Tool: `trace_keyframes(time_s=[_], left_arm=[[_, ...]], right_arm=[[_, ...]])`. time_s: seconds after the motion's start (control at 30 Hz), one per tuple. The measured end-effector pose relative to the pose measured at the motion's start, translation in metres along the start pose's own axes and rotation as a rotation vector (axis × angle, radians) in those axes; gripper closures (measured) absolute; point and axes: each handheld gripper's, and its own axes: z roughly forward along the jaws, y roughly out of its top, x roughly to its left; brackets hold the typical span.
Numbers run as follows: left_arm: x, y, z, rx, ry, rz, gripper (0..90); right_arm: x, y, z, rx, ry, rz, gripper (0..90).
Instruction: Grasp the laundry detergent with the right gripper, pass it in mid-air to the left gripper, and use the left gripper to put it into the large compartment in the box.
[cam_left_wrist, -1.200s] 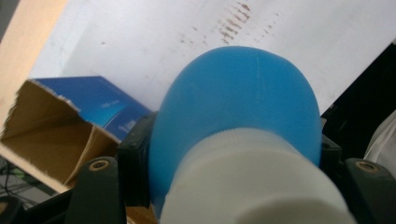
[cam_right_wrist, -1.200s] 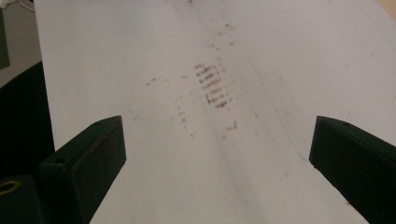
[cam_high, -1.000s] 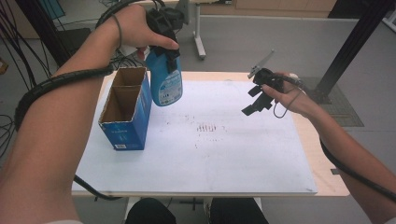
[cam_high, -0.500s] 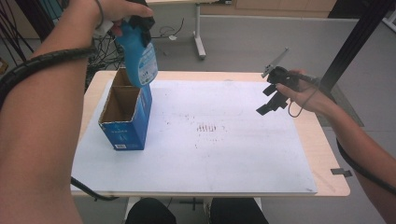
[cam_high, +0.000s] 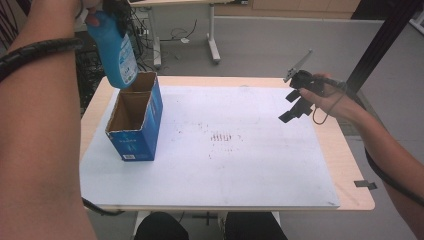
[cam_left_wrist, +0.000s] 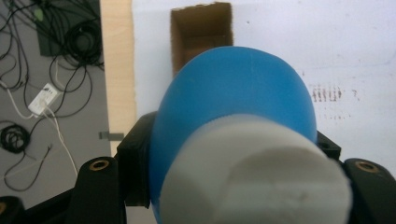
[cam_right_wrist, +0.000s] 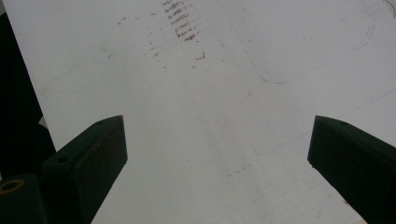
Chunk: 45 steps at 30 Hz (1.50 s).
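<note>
1. The left hand-held gripper is clamped on one blue bottle; in the left gripper view its two black jaws press the bottle's sides from either side, with the white cap nearest the camera.
2. In the high view that bottle hangs in the air at the far left, tilted, its base just above the far end of the box and clear of the counter.
3. One open cardboard box, blue on the outside and brown inside, stands upright on the left part of the counter; the left gripper view looks down past the bottle into its open top.
4. The right hand-held gripper is held above the far right of the counter, well apart from the bottle and the box. Its two jaws stand wide apart with nothing between them; the right gripper view shows bare white sheet under them.
5. One white sheet covers most of the counter, whose wooden edge shows at the right and far sides. A patch of small reddish-brown marks lies near the sheet's middle.
6. Beyond the counter's left edge, loose cables lie on the grey floor.
</note>
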Motion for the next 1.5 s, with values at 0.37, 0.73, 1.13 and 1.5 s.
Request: trace_keyframes(time_s=[0.37, 0.73, 1.13, 1.5], left_arm=[[0.013, -0.004, 0.003, -0.003, -0.01, -0.082, 36.6], [0.015, -0.004, 0.01, 0.003, -0.011, -0.108, 36.6], [0.018, -0.003, 0.024, 0.02, -0.008, -0.117, 36.7], [0.022, -0.004, 0.038, 0.025, -0.007, -0.125, 36.6]], right_arm=[[0.004, 0.003, 0.006, 0.014, 0.018, -0.014, 4.9], [0.005, 0.005, 0.007, 0.018, 0.025, -0.023, 4.9], [0.005, 0.005, 0.01, 0.025, 0.034, -0.025, 5.0], [0.005, 0.006, 0.011, 0.032, 0.035, -0.029, 5.0]])
